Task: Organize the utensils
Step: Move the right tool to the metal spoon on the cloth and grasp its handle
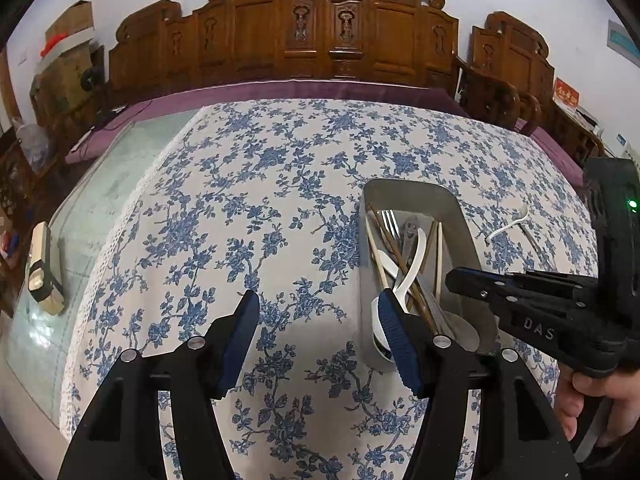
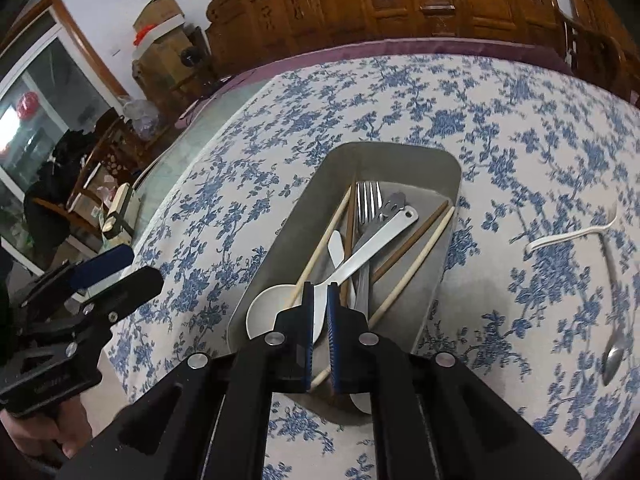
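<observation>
A grey tray (image 2: 394, 152) stands on the floral tablecloth and holds chopsticks, a metal fork (image 2: 370, 200), white spoons (image 2: 360, 256) and other utensils. It also shows in the left wrist view (image 1: 404, 188). My right gripper (image 2: 320, 332) hovers over the tray's near end, its jaws nearly closed with a narrow gap and nothing between them. My left gripper (image 1: 320, 332) is open and empty, just left of the tray. A white plastic fork (image 2: 568, 236) and a metal spoon (image 2: 614, 344) lie on the cloth right of the tray.
Carved wooden chairs (image 1: 320, 28) line the far side. A small box (image 1: 42, 268) lies on the bare glass tabletop at left. Cardboard boxes (image 1: 68, 48) stand at the back left.
</observation>
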A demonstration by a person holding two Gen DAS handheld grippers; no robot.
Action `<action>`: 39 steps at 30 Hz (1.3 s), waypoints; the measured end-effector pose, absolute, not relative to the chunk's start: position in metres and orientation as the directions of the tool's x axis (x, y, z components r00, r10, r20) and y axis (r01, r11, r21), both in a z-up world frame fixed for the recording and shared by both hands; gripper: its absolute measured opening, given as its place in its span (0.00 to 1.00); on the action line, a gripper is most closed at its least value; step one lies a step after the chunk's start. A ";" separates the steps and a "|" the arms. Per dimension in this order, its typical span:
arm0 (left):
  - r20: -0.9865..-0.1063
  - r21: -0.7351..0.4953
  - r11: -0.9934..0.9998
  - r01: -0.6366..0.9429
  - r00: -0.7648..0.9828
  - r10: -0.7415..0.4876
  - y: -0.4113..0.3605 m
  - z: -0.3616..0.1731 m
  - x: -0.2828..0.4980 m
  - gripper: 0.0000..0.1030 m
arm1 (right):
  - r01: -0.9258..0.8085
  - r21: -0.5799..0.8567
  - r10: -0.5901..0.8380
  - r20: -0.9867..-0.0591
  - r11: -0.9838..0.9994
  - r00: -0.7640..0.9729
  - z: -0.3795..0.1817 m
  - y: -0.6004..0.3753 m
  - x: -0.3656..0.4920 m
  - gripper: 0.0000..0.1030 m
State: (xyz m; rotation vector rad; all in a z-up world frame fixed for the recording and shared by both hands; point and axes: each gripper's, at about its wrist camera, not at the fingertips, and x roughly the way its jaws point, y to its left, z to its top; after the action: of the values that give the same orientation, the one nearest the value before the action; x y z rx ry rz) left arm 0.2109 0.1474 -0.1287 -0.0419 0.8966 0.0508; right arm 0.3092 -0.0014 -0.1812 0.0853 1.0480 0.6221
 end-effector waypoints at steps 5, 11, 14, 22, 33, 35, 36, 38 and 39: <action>-0.776 -0.016 0.999 -0.048 0.630 0.018 0.138 -0.125 0.211 0.60 | -0.474 0.298 0.500 -0.775 0.829 0.387 -0.167 -0.021 0.295 0.09; -0.768 -0.019 1.000 -0.018 0.640 -0.003 0.118 -0.120 0.214 0.62 | -0.467 0.252 0.468 -0.770 0.848 0.433 -0.156 -0.065 0.282 0.09; -0.767 -0.020 1.000 0.004 0.641 -0.018 0.106 -0.120 0.216 0.62 | -0.435 0.233 0.436 -0.775 0.870 0.457 -0.155 -0.098 0.278 0.09; -0.770 -0.021 0.998 0.061 0.636 -0.056 0.069 -0.121 0.230 0.63 | -0.333 0.184 0.339 -0.796 0.925 0.501 -0.165 -0.174 0.277 0.21; -0.785 -0.016 0.992 0.124 0.613 -0.089 0.026 -0.132 0.245 0.63 | -0.276 0.118 0.242 -0.847 0.954 0.473 -0.201 -0.229 0.302 0.26; -0.789 -0.014 0.992 0.129 0.608 -0.091 0.021 -0.135 0.247 0.63 | -0.280 0.116 0.240 -0.852 0.953 0.465 -0.207 -0.228 0.309 0.27; -0.791 -0.013 0.991 0.133 0.605 -0.092 0.017 -0.136 0.249 0.63 | -0.283 0.116 0.241 -0.855 0.952 0.460 -0.210 -0.227 0.314 0.28; -0.792 -0.009 0.990 0.140 0.603 -0.093 0.012 -0.137 0.250 0.63 | -0.292 0.112 0.239 -0.861 0.950 0.448 -0.216 -0.224 0.322 0.28; -0.793 -0.008 0.990 0.142 0.601 -0.093 0.011 -0.138 0.251 0.63 | -0.296 0.109 0.238 -0.865 0.949 0.443 -0.218 -0.222 0.327 0.28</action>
State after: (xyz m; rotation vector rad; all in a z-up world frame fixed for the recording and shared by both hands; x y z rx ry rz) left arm 0.2509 0.0107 -0.1379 0.0582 0.9155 -0.1364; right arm 0.3267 -0.2219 -0.2182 -0.0609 1.0618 0.3314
